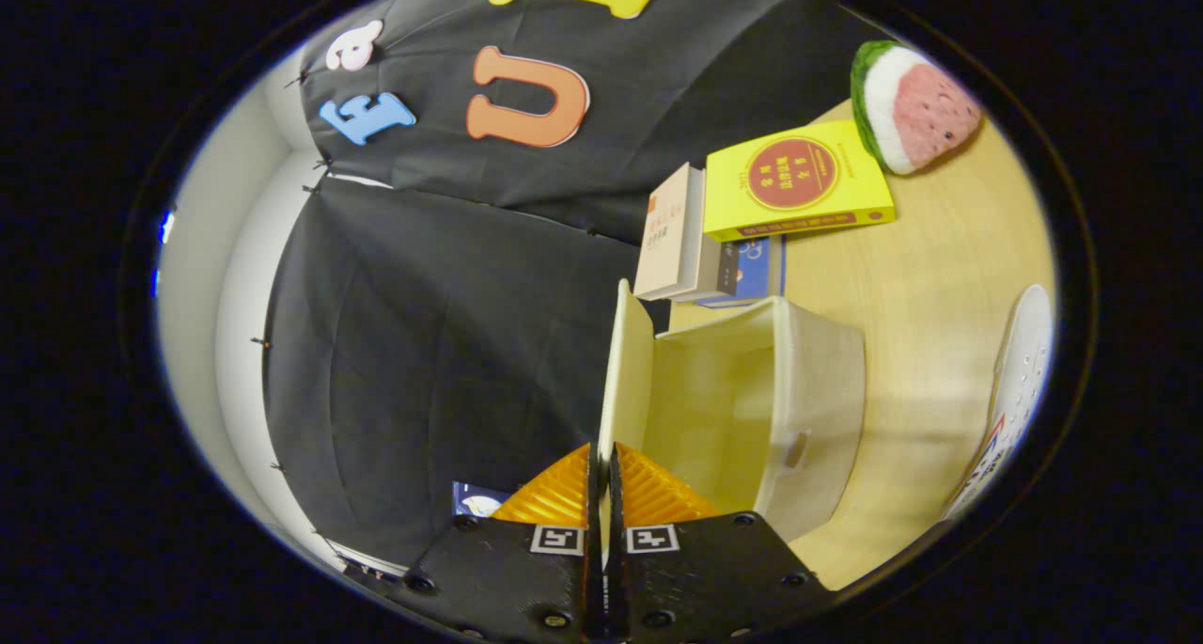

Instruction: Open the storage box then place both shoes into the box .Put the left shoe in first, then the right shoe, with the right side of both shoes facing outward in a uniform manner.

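My claw (pixel 601 461) pinches the raised lid (pixel 625 371) of the cream fabric storage box (pixel 818 390) on the bench (pixel 930 277), its orange fingers closed on the lid's edge. Opening looks nearly done; next I must let go and fetch the white shoe (pixel 1020 381) lying beyond the box.
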